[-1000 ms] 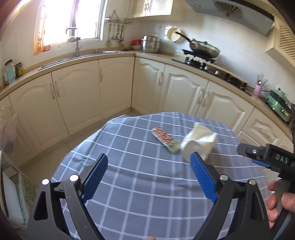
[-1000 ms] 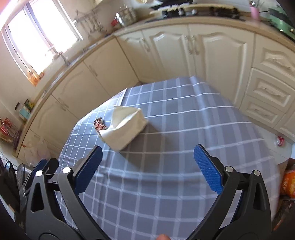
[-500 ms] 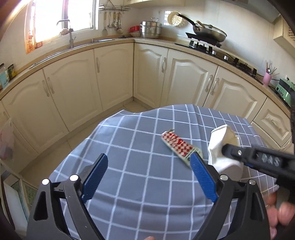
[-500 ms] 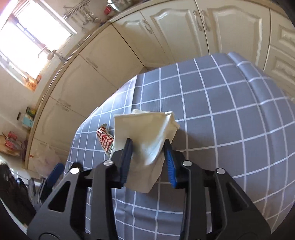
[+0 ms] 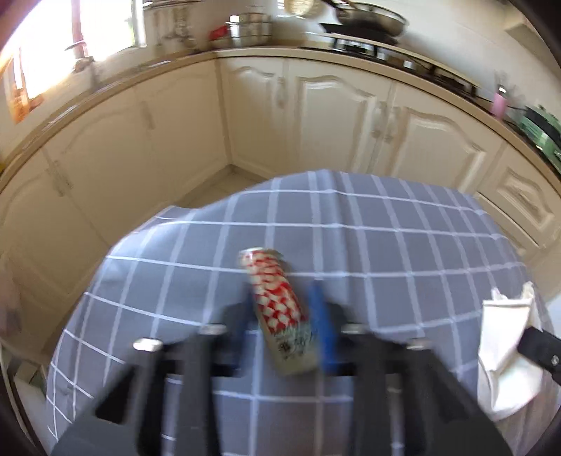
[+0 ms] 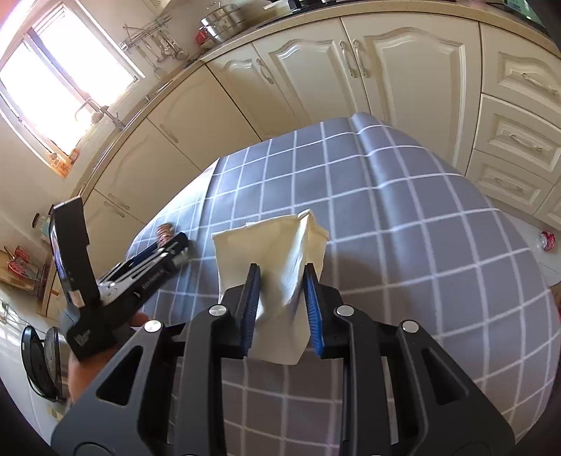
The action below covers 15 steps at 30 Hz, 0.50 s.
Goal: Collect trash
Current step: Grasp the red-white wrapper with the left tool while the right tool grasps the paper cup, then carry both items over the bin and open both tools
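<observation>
A red-and-white checked wrapper [image 5: 278, 308] lies on the grey checked tablecloth [image 5: 403, 245]. My left gripper [image 5: 282, 322] has closed around it, blue pads on both sides; the view is blurred. My right gripper [image 6: 282, 308] is shut on a crumpled cream paper bag [image 6: 277, 245], which stands up between the pads above the cloth. The bag also shows at the right edge of the left wrist view [image 5: 505, 354]. The left gripper shows at the left of the right wrist view [image 6: 164, 256], over the wrapper's end [image 6: 164, 231].
Cream kitchen cabinets [image 5: 333, 115] curve around the far side of the table, with a sink under the window and a stove with a pan [image 5: 368, 17] on the counter. A small red-and-white item [image 6: 547, 242] lies on the floor to the right.
My left gripper has moved forward and closed from wide open onto the checked wrapper. My right gripper has stayed shut on the paper bag and carried it to the right.
</observation>
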{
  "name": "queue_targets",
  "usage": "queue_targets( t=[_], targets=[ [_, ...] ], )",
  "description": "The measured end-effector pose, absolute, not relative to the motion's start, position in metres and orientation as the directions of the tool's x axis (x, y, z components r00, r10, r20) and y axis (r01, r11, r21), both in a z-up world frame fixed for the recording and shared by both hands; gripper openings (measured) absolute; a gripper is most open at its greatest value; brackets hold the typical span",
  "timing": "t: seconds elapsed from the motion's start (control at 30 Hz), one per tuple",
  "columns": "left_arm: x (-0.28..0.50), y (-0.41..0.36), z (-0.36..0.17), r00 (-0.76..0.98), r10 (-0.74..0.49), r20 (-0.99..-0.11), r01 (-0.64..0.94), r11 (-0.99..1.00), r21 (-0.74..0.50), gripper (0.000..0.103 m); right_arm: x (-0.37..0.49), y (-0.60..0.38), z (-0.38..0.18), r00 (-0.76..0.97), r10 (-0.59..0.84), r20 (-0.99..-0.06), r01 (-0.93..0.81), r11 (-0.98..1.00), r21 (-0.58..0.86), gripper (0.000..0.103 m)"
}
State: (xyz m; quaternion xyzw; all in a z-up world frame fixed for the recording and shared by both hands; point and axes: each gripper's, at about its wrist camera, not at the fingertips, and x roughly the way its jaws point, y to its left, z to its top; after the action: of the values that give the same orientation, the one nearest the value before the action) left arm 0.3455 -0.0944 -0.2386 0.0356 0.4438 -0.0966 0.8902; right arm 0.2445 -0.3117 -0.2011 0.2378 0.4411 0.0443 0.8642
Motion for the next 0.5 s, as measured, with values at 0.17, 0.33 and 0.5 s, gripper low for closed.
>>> queue_targets(
  t=[0.17,0.33,0.5],
  targets=[
    [0.31,-0.097,-0.235,0.57,-0.256,-0.781,0.273,0.955,-0.114,0.009,0.213,-0.328,-0.199,0.634,0.299,-0.713,0.124,0.871,0.475,0.022],
    [0.262,-0.108,-0.231,0.58,-0.304,-0.756,0.308,0.941,-0.142,0.009,0.181,-0.353,-0.198,0.661,0.299,-0.689,0.146,0.849,0.509,0.021],
    [0.221,-0.128,-0.218,0.582,-0.348,-0.735,0.346,0.924,-0.163,0.009,0.149,-0.382,-0.194,0.685,0.292,-0.667,0.173,0.824,0.539,0.021]
  ],
)
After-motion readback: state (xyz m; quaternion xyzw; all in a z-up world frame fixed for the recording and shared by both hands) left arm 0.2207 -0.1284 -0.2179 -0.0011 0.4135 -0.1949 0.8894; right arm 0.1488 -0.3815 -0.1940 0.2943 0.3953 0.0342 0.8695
